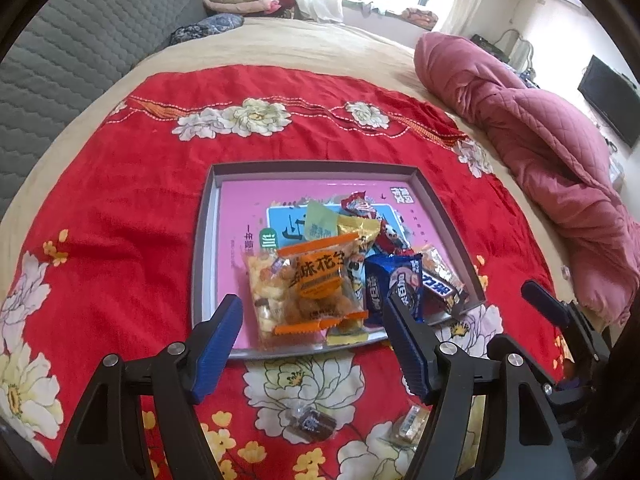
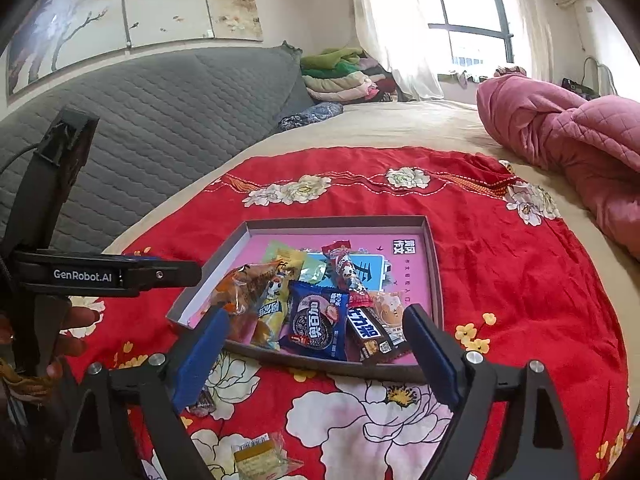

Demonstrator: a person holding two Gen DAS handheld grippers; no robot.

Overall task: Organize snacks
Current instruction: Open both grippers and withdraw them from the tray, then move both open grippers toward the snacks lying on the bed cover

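Right now I hold both grippers over a bed covered with a red flowered cloth (image 1: 120, 208), each pointing down toward a shallow grey box lid (image 1: 216, 184) with a pink printed bottom that lies on the cloth. My left gripper (image 1: 312, 340) is released, its blue-padded jaws standing wide with nothing between them, hovering just at the near edge of the lid. My right gripper (image 2: 316, 352) is released as well, jaws spread and empty, over the lid's near edge from the other side. Most of the snacks lie heaped in the near part of the lid: a clear packet with orange ends (image 1: 308, 288), a blue cookie packet (image 1: 394, 284) beside it, a dark chocolate bar (image 1: 442, 284) at the lid's right corner, a yellow packet (image 1: 358, 232) and a red panda-printed candy (image 1: 384, 236) behind them. Two snacks are outside the lid on the cloth, close to me: a small dark wrapped candy (image 1: 310, 426) and a pale yellow wrapped piece (image 1: 410, 424), which the right wrist view shows near the bottom edge (image 2: 256, 456). A rumpled pink quilt (image 1: 540, 140) lies on the bed well to the right of the cloth, and a grey quilted headboard (image 2: 160, 120) stands behind to the left. In the right wrist view my left hand (image 2: 68, 332) shows, wrapped around the handle of the other gripper.
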